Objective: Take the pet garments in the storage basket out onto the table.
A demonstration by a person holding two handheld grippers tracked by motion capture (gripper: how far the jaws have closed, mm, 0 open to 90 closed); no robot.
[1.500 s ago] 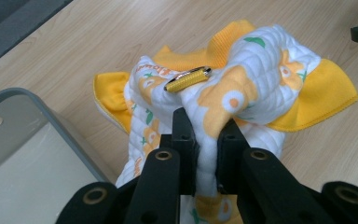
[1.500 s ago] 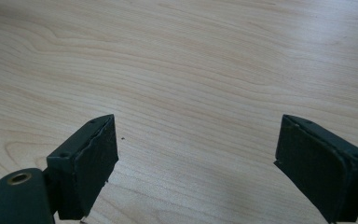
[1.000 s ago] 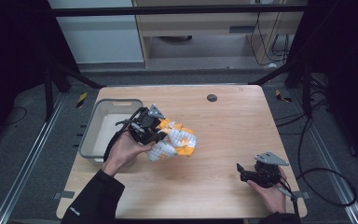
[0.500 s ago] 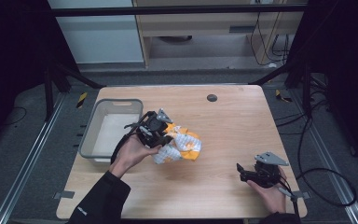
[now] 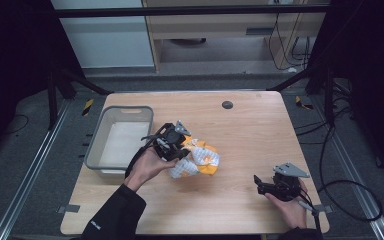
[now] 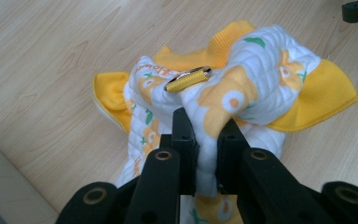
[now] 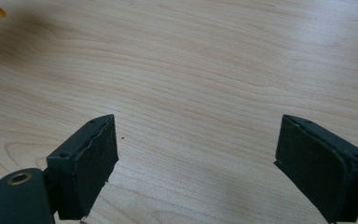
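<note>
A crumpled yellow and white quilted cloth [image 5: 200,161] with an egg-and-leaf print lies on the wooden table [image 5: 250,130] just right of the grey bin. My left gripper [image 5: 179,151] is shut on a fold of this cloth [image 6: 242,93]; the fabric is pinched between both black pads. A small gold-coloured tube-like piece [image 6: 187,78] rests on top of the bunched fabric. My right gripper [image 5: 258,184] rests low over the table at the front right, jaws wide open over bare wood [image 7: 200,140], with nothing between them.
A grey plastic bin [image 5: 100,150] stands at the table's left side, close to my left hand. A small dark round disc [image 5: 227,104] sits near the table's far edge. Black frame legs and cables surround the table.
My left gripper has carried the cloth rightward and down, away from the bin and toward the table's middle. The right gripper has stayed where it was.
</note>
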